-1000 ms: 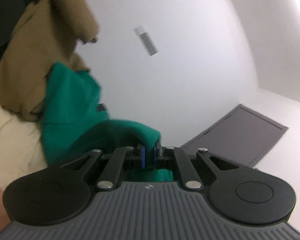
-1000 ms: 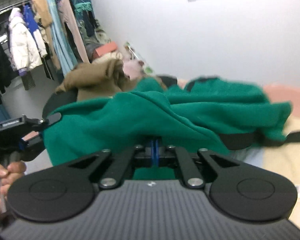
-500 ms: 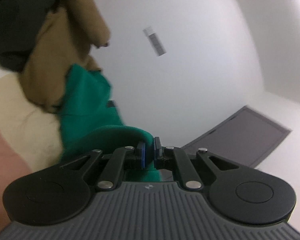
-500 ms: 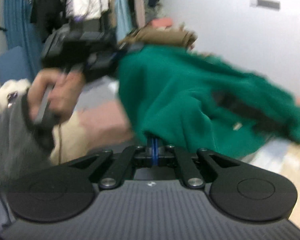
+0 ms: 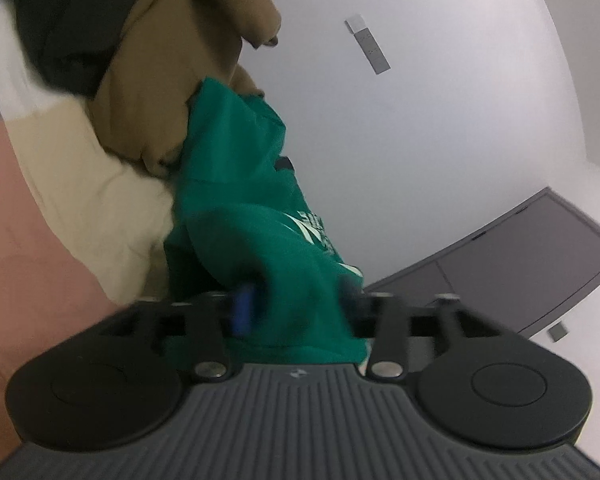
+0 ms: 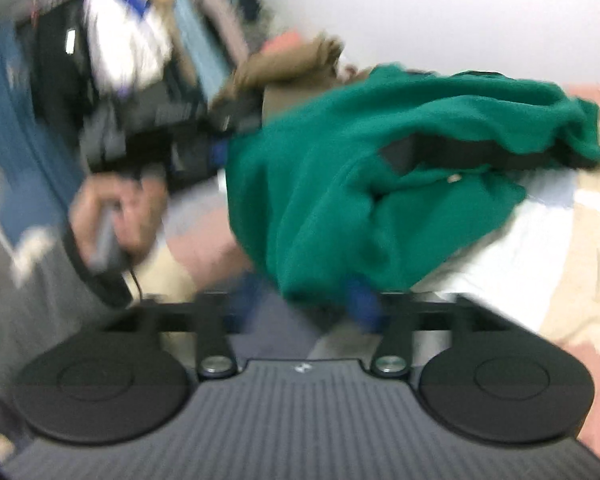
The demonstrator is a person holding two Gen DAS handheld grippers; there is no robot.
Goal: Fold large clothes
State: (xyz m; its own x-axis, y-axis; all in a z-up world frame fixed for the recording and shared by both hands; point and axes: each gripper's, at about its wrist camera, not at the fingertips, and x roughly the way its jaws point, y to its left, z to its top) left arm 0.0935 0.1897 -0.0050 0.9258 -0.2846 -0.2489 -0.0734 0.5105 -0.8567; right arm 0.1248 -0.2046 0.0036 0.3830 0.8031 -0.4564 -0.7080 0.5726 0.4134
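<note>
1. Change since half a second ago: both grippers were then clamped on the green garment; both now stand with their fingers spread wide apart. The right wrist picture is heavily blurred.

2. Left gripper: jaws apart. Green cloth hangs in the gap between the blue-padded fingers and drapes down to the gripper body. The fingers do not pinch it.

3. Right gripper: jaws apart. The lower edge of the garment hangs just above and between the fingers. Blur prevents telling whether the cloth touches the right-hand pad.

4. Green garment: a large sweatshirt with a pale printed logo visible in the left wrist view. In the right wrist view it lies bunched over the bedding, with a dark band running across its upper folds.

5. Surroundings, left wrist view: a brown garment and a dark one lie piled just beside the green sweatshirt, resting on cream bedding with a pink section nearer the camera. A white wall and a grey panel fill the right side.

6. Surroundings, right wrist view: the person's left hand grips the handle of the other gripper at the left. Hanging clothes show behind it, blurred. White and cream bedding lies beneath the sweatshirt at the right.
</note>
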